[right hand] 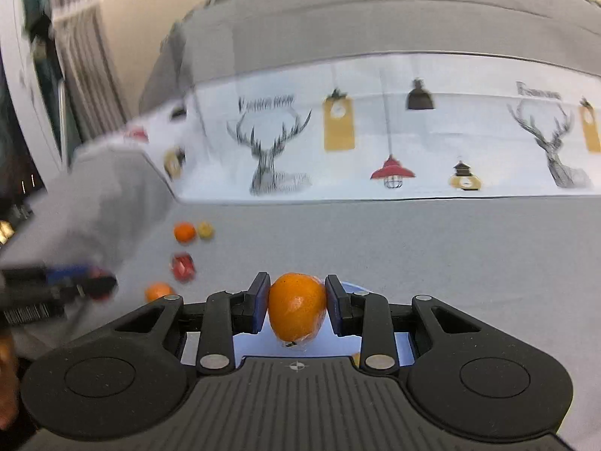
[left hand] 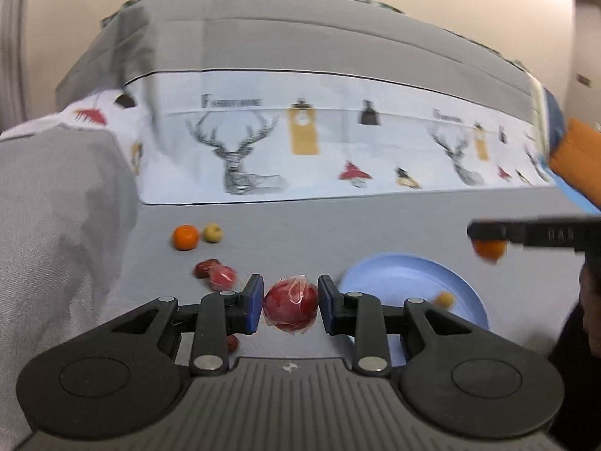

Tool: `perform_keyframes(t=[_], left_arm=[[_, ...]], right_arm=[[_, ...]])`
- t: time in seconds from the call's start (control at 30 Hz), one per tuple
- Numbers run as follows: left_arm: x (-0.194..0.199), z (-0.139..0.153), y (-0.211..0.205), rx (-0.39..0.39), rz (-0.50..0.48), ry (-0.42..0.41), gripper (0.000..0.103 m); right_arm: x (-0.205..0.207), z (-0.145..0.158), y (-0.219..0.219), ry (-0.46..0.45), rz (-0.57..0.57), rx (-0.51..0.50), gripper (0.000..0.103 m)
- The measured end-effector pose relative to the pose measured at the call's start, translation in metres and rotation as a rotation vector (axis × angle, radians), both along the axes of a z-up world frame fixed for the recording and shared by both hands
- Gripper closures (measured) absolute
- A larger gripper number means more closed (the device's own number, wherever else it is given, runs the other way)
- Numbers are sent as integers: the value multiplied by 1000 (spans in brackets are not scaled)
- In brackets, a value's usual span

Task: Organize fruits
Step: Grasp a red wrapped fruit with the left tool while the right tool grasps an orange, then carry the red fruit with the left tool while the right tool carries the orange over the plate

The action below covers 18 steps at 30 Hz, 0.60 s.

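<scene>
My left gripper [left hand: 290,300] is shut on a red fruit in clear wrap [left hand: 291,312], held above the grey cloth just left of a blue plate [left hand: 398,278]. A small yellow fruit [left hand: 445,299] lies on that plate. My right gripper [right hand: 297,300] is shut on an orange [right hand: 296,315], hovering over the blue plate [right hand: 263,345]. In the left wrist view the right gripper [left hand: 484,235] enters from the right with its orange [left hand: 488,251]. The left gripper [right hand: 97,282] shows blurred at the left of the right wrist view.
On the grey cloth to the left lie an orange [left hand: 185,237], a small yellow-green fruit [left hand: 213,233], dark red dates [left hand: 206,267] and another wrapped red fruit [left hand: 223,277]. A further orange [right hand: 157,291] lies nearer. A deer-print fabric [left hand: 338,143] rises behind. A sleeve [left hand: 578,319] is at right.
</scene>
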<state>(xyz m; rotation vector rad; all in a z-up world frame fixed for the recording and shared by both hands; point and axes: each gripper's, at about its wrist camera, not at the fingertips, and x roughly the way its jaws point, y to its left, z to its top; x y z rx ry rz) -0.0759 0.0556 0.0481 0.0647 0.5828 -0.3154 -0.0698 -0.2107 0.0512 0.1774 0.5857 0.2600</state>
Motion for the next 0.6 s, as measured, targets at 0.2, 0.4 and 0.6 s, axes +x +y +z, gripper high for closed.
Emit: perform_keyframes(t=[0.2,0.4,0.6], left_arm=[[-27,2,-5,27,-22,-6,68],[-39,2,-9,51,-40,17,68],[-38,-6,-24,116,-84,41,68]], right_arm=[[-33,3,-18,-6,-42,10,70],[-48,7,-25,6,-30,-12,70],[-56,1,-33,30,-27,-80,70]])
